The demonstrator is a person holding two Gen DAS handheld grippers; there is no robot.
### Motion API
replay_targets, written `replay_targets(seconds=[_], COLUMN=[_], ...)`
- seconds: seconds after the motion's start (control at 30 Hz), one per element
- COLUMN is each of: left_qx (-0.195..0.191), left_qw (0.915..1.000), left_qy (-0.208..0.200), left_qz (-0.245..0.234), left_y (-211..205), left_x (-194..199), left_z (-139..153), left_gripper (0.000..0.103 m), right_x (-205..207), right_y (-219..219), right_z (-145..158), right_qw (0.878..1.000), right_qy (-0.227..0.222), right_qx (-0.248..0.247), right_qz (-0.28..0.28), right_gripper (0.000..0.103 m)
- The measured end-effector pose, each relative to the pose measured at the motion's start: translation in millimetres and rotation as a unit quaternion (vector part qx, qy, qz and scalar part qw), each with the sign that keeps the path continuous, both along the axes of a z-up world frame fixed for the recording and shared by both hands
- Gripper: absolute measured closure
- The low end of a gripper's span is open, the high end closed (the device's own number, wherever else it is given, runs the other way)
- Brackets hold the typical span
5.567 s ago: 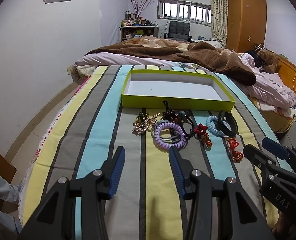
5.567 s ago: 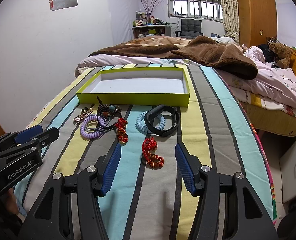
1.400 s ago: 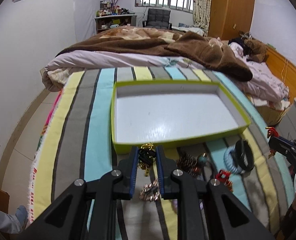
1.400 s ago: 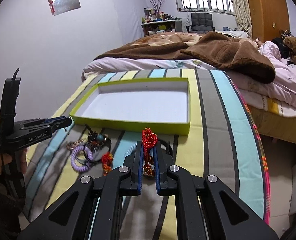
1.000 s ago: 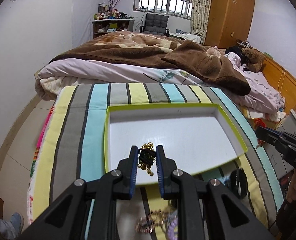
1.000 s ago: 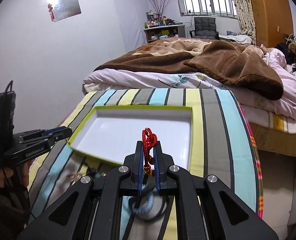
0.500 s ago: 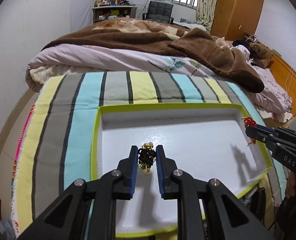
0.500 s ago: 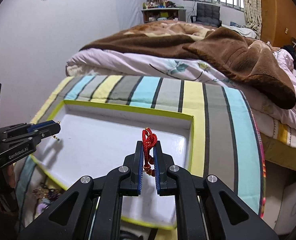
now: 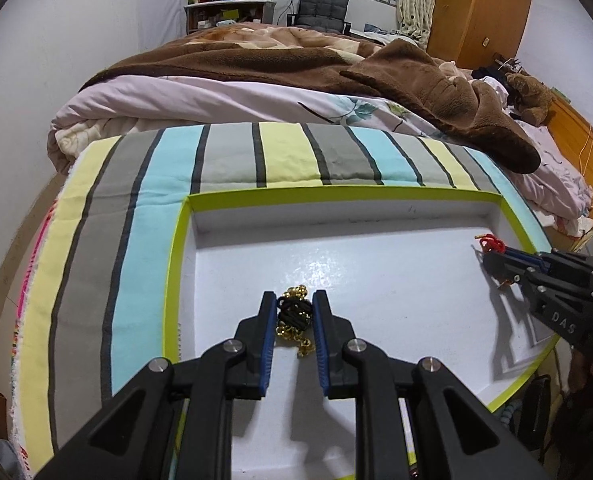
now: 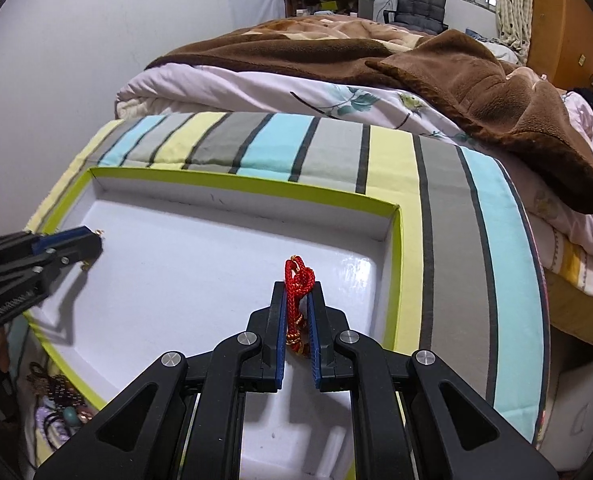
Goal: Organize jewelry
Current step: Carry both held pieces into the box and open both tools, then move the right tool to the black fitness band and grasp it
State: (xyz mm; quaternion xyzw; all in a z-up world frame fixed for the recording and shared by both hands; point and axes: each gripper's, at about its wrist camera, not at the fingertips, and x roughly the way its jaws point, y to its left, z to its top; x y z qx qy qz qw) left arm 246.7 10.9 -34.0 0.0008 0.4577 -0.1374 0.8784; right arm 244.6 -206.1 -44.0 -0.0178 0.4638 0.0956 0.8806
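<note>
Striped bedding (image 9: 144, 216) carries a green-rimmed white tray (image 9: 176, 240). Over its left edge, the left gripper (image 9: 294, 312) clamps a black-and-gold ornament (image 9: 292, 312). Near its right edge, the right gripper (image 10: 298, 304), lettered "DAS", pinches a red knotted cord (image 10: 296, 280).

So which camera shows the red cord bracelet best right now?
The right wrist view: the red cord bracelet sits centered and close, clamped in the right gripper above the tray. The left wrist view catches only a small red tip at that gripper's end, far right.
</note>
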Motion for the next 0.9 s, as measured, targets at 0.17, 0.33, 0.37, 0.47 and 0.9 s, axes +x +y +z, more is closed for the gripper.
replay_targets(seconds=[0.17,0.33,0.37,0.47,0.9], left_qx=[-0.004,-0.013,-0.018,-0.039,-0.075], left_qw=[1.0,0.9999,0.9998,0.9992,0.9959], left_qy=[0.004,0.002,0.001,0.004,-0.051], left_qz=[-0.001,-0.001,0.0,0.002,-0.006], left_y=[0.7,2.8,3.8,6.6,18.0], left_x=[1.7,-0.2,-1.2,-3.6,-68.6], left_z=[0.2,3.4,4.9,9.0,54.6], left_gripper=[0.083,0.068,0.065,0.063,0.059], right_x=[3.0,1.5,0.8,-3.0,-66.3], right_y=[2.0,1.5,1.4,0.2,-21.6], right_z=[-0.2,0.8,1.5,6.1,47.1], right_qw=[1.0,1.0,1.0,1.0,0.997], right_qy=[0.002,-0.001,-0.003,-0.008,-0.05], right_qx=[0.001,0.003,0.003,0.009,0.056], right_qz=[0.003,0.002,0.002,0.003,-0.013], right_gripper=[0.093,0.081,0.079,0.06,0.06])
